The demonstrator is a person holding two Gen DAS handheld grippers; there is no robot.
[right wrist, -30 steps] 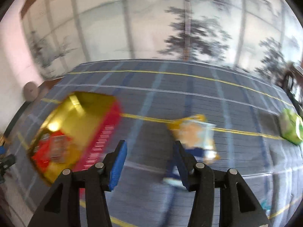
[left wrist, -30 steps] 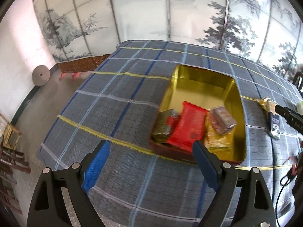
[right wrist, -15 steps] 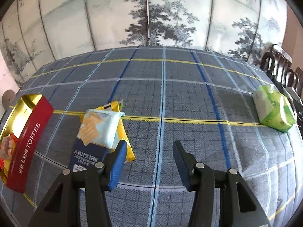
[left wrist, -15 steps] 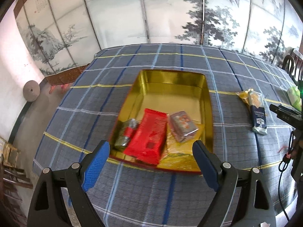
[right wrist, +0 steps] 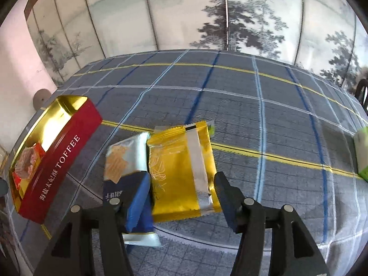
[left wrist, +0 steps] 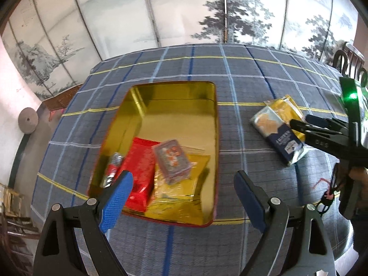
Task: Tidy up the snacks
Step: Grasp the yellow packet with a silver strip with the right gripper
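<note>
The right gripper, its jaws opening and holding nothing, reaches for the yellow snack packet at the frame's middle, which next needs a pinch and a lift into the toffee tin at left.

Red tin, blue-plaid tablecloth

Table, covered in grey plaid cloth with blue, white and yellow lines, carrying:
- open toffee tin, red outside, gold inside, sitting at left in right wrist view;
- silver-and-navy snack pack lying flat right of tin, apart from it;
- gold snack pack lying against silver-and-navy pack's right side, edges touching;
- green-and-white pack sitting at far right edge, well apart from others, partly cut off.
</note>
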